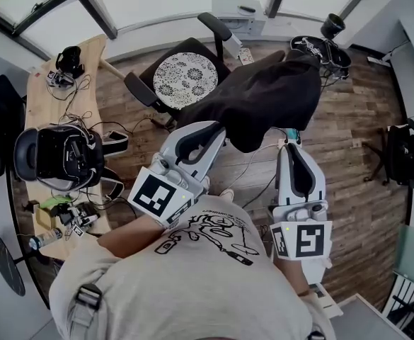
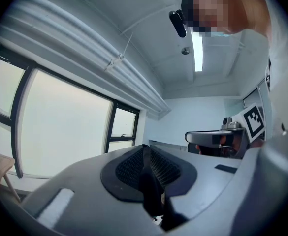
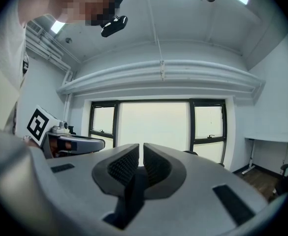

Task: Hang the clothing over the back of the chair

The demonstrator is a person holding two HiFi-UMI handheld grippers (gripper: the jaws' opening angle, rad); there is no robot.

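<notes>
My left gripper [image 1: 217,129] and right gripper [image 1: 292,144] are each clamped on an edge of the dark brown cloth garment [image 1: 263,98]. It hangs at twelve o'clock, with the black office chair [image 1: 141,91] at eleven. It looks light and limp, so holding it wide by the edges should keep it spread.

I see the clothing [image 1: 263,98]: dark brown-black fabric, bunched, hanging in the air right of centre. The chair [image 1: 139,89] is a black office type with armrests and a round white lace cushion [image 1: 185,78] on its seat. It stands upright just left of the clothing.
</notes>
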